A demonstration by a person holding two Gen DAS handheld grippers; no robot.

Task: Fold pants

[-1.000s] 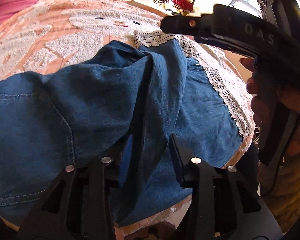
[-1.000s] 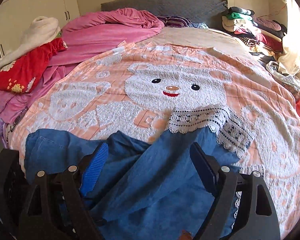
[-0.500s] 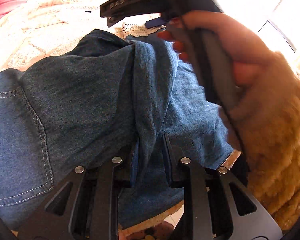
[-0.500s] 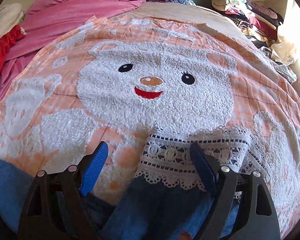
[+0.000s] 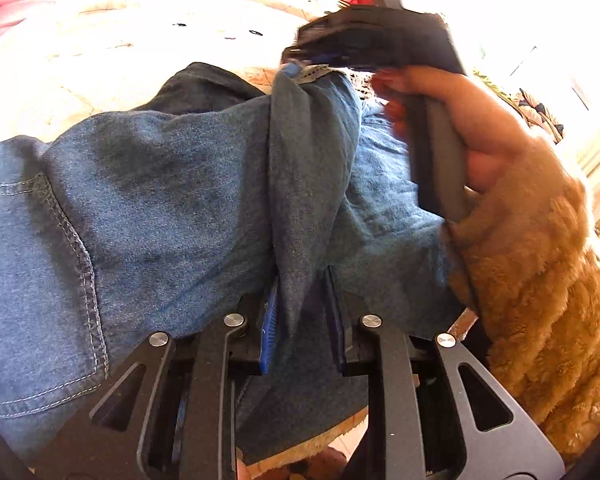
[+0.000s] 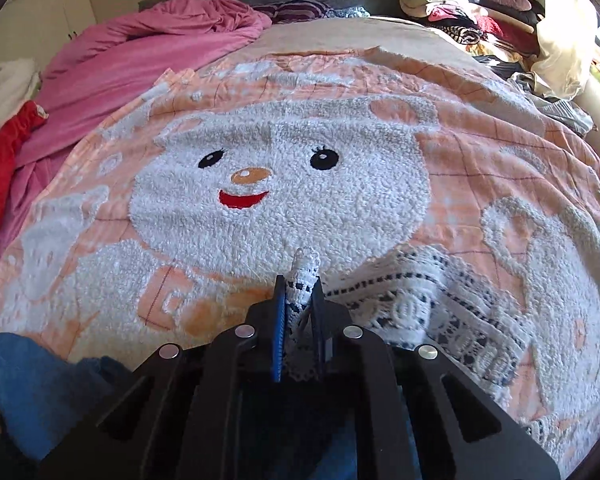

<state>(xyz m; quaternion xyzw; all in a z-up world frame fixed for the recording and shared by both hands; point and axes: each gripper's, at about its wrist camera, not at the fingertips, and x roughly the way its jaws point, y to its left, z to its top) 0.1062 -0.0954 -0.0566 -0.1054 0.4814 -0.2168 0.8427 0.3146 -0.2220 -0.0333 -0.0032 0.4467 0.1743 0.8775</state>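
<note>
Blue denim pants (image 5: 160,200) with a white lace hem (image 6: 420,312) lie on a peach bear blanket (image 6: 280,160). My left gripper (image 5: 302,280) is shut on a raised fold of denim near the blanket's front edge. My right gripper (image 6: 300,284) is shut on a pinch of the lace hem, which sticks up between its pads. In the left wrist view the right gripper (image 5: 296,68) sits at the far end of the trouser leg, held by a hand (image 5: 472,132) in a furry tan sleeve.
A pink duvet (image 6: 140,52) is bunched at the back left, with a red cloth (image 6: 0,160) at the left edge. Stacked clothes (image 6: 460,12) line the back right. The bed's front edge and floor (image 5: 320,460) show below the pants.
My right gripper moved forward along the leg to the lace hem and went from open to shut on it. The left gripper kept its hold on the denim fold.
</note>
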